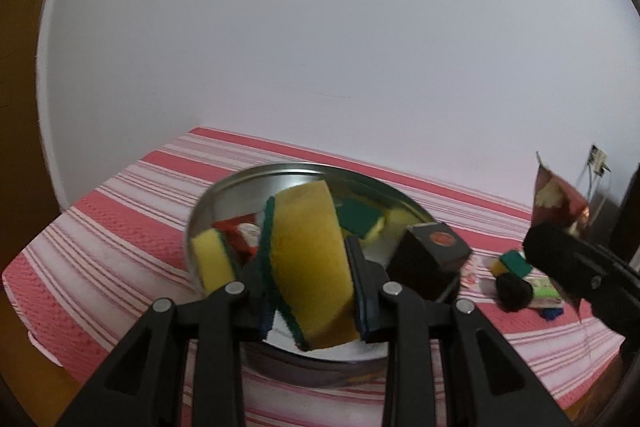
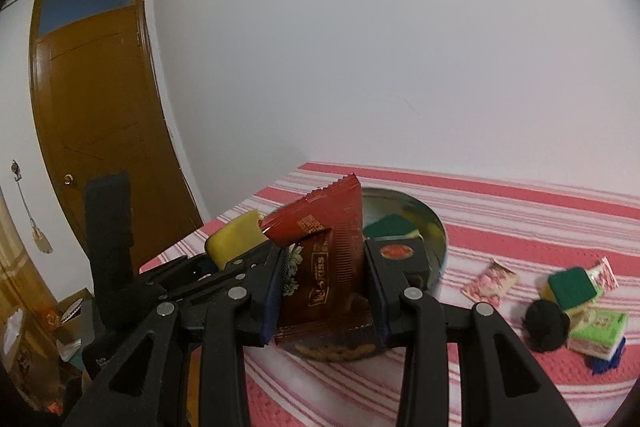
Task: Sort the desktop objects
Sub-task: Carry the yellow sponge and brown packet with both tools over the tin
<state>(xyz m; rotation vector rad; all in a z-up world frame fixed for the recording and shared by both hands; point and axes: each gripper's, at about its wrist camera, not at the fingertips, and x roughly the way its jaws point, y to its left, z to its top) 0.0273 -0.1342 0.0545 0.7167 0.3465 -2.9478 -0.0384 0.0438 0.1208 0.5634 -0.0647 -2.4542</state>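
Sponges come first in your left wrist view: you can count four. One big yellow and green sponge (image 1: 308, 263) sits between your left gripper (image 1: 308, 291) fingers (image 1: 357, 287), which are squeezed shut on it. One more sponge (image 1: 212, 261) leans on the left wall of the round metal tin (image 1: 224, 183), one green-topped sponge (image 1: 358, 221) lies at the back of the tin, and a fourth sponge (image 1: 514, 263) lies out on the striped cloth (image 1: 120, 227) to the right. One black box (image 1: 430, 259) leans on the tin's right rim. The cloth on the counter is bare on the left. The counter's far edge meets the white wall. Your right gripper (image 1: 560, 247) shows at the right edge, holding up one red packet (image 1: 560, 199).

In your right wrist view, your right gripper (image 2: 326, 291) fingers (image 2: 374, 291) are nearly closed, pinching that one red packet (image 2: 324, 247) above the tin (image 2: 438, 247). Right of the tin lie one pink packet (image 2: 490, 281), one black ball (image 2: 546, 325), one sponge (image 2: 572, 285) and one green packet (image 2: 598, 333), all close together. The cloth (image 2: 520, 223) behind them is bare. Your left gripper (image 2: 216, 267) holds its sponge (image 2: 236, 239) at the left, by the counter's edge.
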